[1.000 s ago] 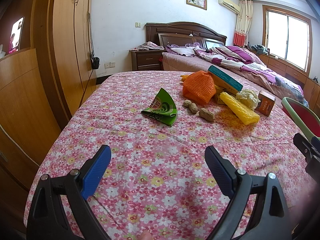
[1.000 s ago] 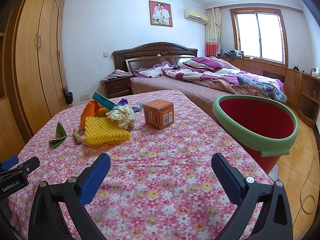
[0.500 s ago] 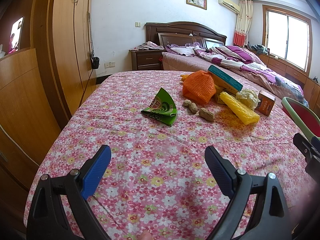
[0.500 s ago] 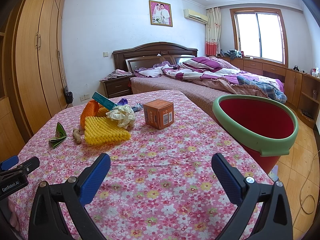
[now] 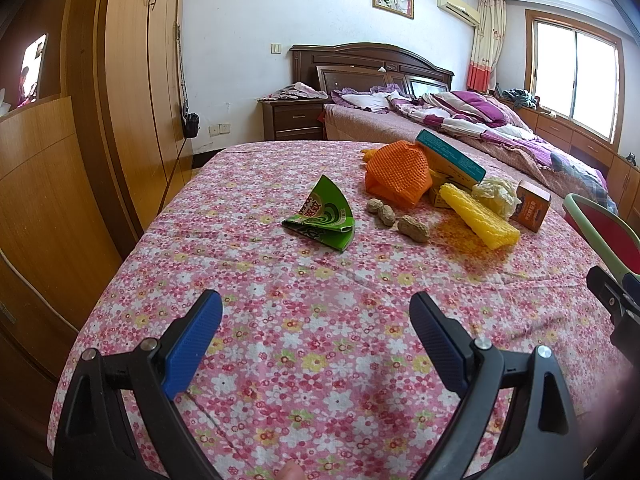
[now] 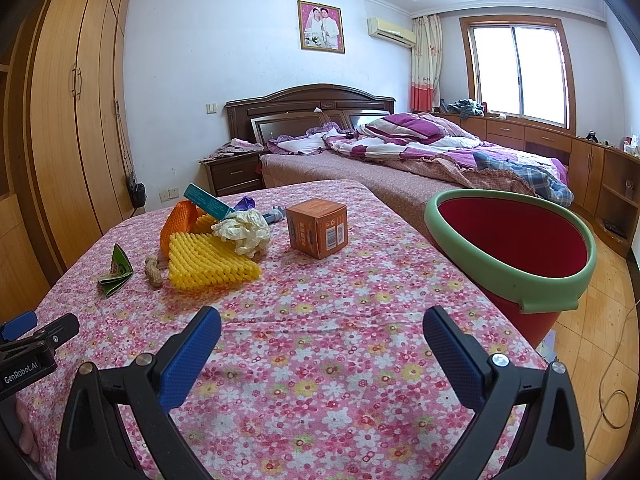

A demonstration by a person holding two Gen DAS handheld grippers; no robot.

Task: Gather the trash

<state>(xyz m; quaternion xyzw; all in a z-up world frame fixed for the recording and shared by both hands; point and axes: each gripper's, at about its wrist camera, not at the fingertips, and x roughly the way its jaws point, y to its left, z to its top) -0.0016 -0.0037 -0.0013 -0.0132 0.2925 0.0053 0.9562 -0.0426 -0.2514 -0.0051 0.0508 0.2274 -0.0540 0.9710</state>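
Both tools hover low over the floral pink tablecloth [image 5: 304,320], nothing collected yet. The left gripper [image 5: 316,320] has its blue pads spread wide with nothing between them; the right gripper [image 6: 320,332] is just as wide and just as empty.

Straight ahead of the left gripper, slightly left of its centre line, lies the flattened green paper carton [image 5: 322,216], its long edge running across the fingers' line. Ahead and to the right sit three peanut shells [image 5: 396,218], an orange foam fruit net [image 5: 398,176], a teal-topped cardboard box [image 5: 448,156], a yellow foam fruit net [image 6: 208,264], crumpled cream paper [image 6: 244,232] and a small orange cardboard box [image 6: 318,228].

That orange box lies dead ahead of the right gripper. The red bin with a green rim [image 6: 508,240] stands ahead and right of it, beside the table's edge, so I'd say the right hand is better placed.

Beyond: an unmade bed [image 6: 420,152], wooden wardrobes [image 5: 132,80].
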